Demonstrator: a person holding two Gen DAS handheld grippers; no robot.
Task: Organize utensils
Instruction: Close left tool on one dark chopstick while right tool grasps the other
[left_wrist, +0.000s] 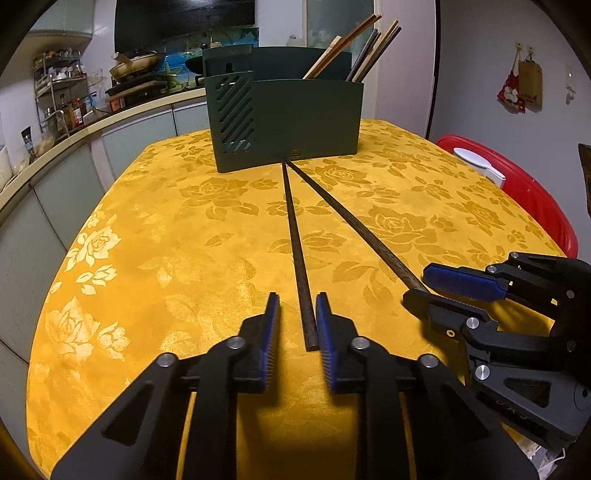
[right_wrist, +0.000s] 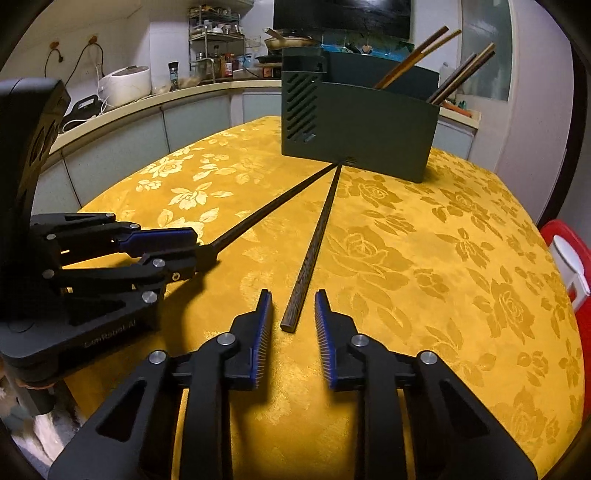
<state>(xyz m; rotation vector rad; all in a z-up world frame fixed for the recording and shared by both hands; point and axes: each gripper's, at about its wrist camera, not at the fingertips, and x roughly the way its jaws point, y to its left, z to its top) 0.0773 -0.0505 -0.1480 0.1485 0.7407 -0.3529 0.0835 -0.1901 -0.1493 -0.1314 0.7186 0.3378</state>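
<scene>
While both grippers sit low over the yellow floral tablecloth (left_wrist: 155, 236), two dark wooden chopsticks lie on it in a narrow V, their thin tips meeting right at the foot of the dark green utensil holder (left_wrist: 295, 122) at the far side of the table. That holder already has several chopsticks (left_wrist: 354, 48) leaning out of its right-hand compartment.

From the left wrist view, the left gripper (left_wrist: 297, 325) has its jaws apart, straddling the butt of the left chopstick (left_wrist: 295, 236) without touching it. The right gripper (right_wrist: 293, 321) is likewise spread around the butt of the right chopstick (right_wrist: 314, 240) (neither stick looks lifted).

My worry is the grab itself. These sticks are slim and smooth, and both are to be gripped near one end, so a jaw closing slightly off-centre could roll a stick sideways or let it droop and pivot once raised. The two grippers are also close together; a careless lift might knock one against the other, or flick a tip against the holder and nudge it.
</scene>
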